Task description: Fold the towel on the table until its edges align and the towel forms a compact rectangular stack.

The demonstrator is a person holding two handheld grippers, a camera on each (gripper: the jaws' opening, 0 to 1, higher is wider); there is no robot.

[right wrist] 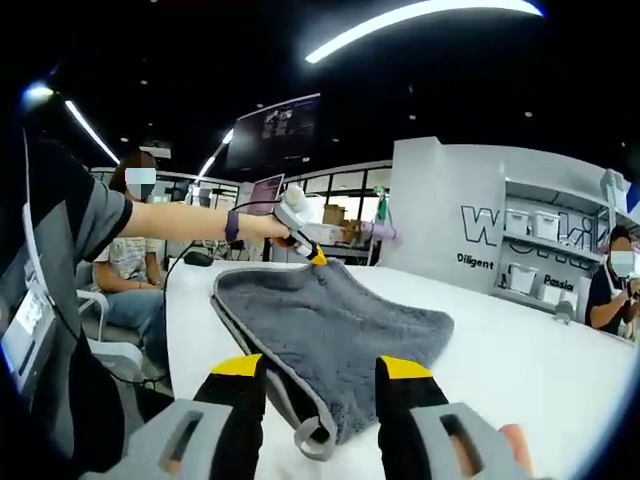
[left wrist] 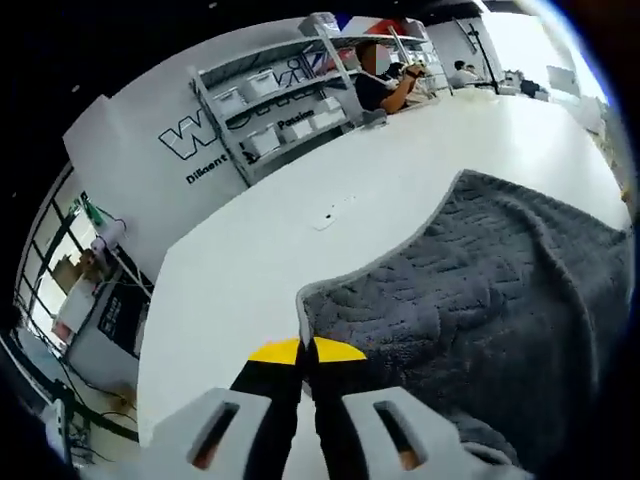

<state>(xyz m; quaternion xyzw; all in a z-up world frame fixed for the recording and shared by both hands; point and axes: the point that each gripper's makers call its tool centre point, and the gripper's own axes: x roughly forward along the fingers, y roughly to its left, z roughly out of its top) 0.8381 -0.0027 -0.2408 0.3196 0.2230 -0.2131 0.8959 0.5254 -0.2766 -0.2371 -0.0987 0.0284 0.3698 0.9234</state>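
A grey textured towel lies on the white table. My left gripper is shut on the towel's corner, its yellow-tipped jaws pressed together on the light hem. In the right gripper view the towel stretches away from me, and the left gripper, held by a person's hand, pinches its far corner slightly off the table. My right gripper is open, jaws wide apart, above the towel's near corner, where a grey hanging loop sticks out.
White shelves with storage bins stand beyond the table's far edge, beside a white lettered wall. People sit at the far end and on the left side. A small mark is on the bare tabletop.
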